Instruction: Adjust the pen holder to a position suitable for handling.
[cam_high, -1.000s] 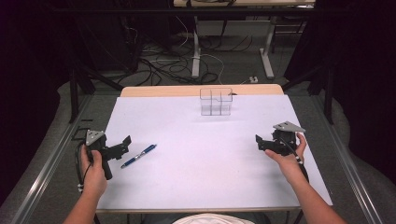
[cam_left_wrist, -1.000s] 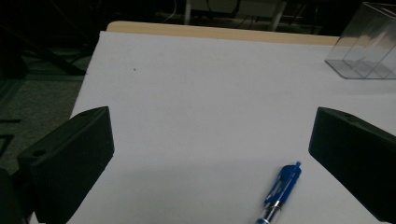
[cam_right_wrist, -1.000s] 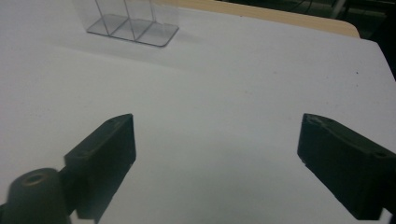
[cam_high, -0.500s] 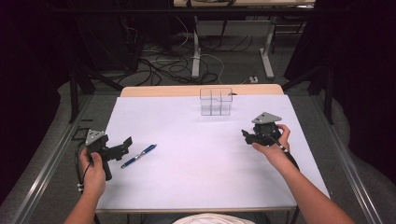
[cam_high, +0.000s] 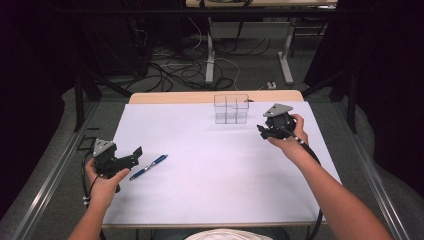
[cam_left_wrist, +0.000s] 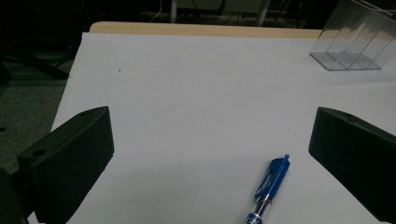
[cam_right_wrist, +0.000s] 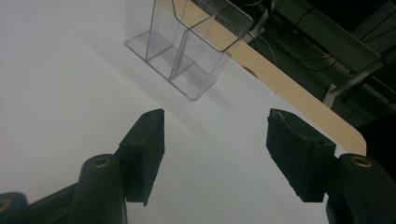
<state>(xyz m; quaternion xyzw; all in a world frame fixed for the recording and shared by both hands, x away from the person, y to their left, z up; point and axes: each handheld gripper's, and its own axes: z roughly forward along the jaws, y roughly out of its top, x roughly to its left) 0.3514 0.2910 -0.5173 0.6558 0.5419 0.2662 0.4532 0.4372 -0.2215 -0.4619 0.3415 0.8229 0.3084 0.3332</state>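
Note:
A blue pen (cam_high: 148, 167) (cam_left_wrist: 270, 187) lies on the white table (cam_high: 210, 175) at the left, its tip end towards the near edge. My left gripper (cam_high: 131, 156) is open just left of the pen, with the pen lying between and ahead of its jaws in the left gripper view. A clear plastic divided holder (cam_high: 231, 108) (cam_right_wrist: 184, 46) (cam_left_wrist: 357, 44) stands upright at the table's far middle. My right gripper (cam_high: 262, 131) is open and empty, just right of the holder and a little nearer.
The white sheet covers the table up to a wooden strip (cam_high: 200, 97) at the far edge. Beyond lie cables (cam_high: 170, 65) and table legs on the floor. Metal rails (cam_high: 45, 185) run along both sides.
My right gripper has moved left and away from the person, from the table's right side up close to the clear holder. The left gripper and pen have stayed in place.

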